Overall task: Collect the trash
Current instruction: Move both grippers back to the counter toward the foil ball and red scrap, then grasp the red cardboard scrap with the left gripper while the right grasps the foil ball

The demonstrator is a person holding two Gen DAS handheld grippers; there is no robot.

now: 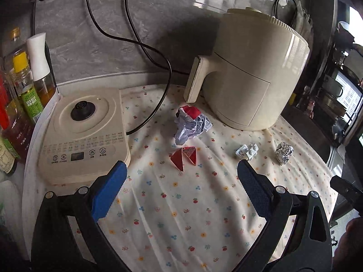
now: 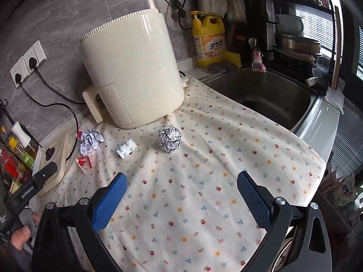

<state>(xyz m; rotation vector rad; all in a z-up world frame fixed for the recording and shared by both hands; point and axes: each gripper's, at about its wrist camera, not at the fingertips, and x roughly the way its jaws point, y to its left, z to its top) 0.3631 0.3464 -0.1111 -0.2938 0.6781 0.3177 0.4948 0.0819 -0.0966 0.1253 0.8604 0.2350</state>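
Several bits of trash lie on a flowered cloth (image 1: pixel 181 204). A crumpled paper wad (image 1: pixel 191 124) lies near the air fryer, a red folded wrapper (image 1: pixel 185 157) in front of it, a pill blister pack (image 1: pixel 247 151) and a foil ball (image 1: pixel 284 153) to the right. In the right wrist view the foil ball (image 2: pixel 170 141) is ahead, with the blister pack (image 2: pixel 127 148), paper wad (image 2: pixel 89 141) and red wrapper (image 2: pixel 84 161) to its left. My left gripper (image 1: pixel 181 170) is open and empty, just short of the red wrapper. My right gripper (image 2: pixel 181 179) is open and empty, short of the foil ball.
A cream air fryer (image 1: pixel 249 72) stands at the back. A kettle base (image 1: pixel 84 136) and bottles (image 1: pixel 25 86) stand left, with cords trailing. A steel sink (image 2: pixel 267 95) lies right of the cloth, a yellow detergent bottle (image 2: pixel 209 38) behind it.
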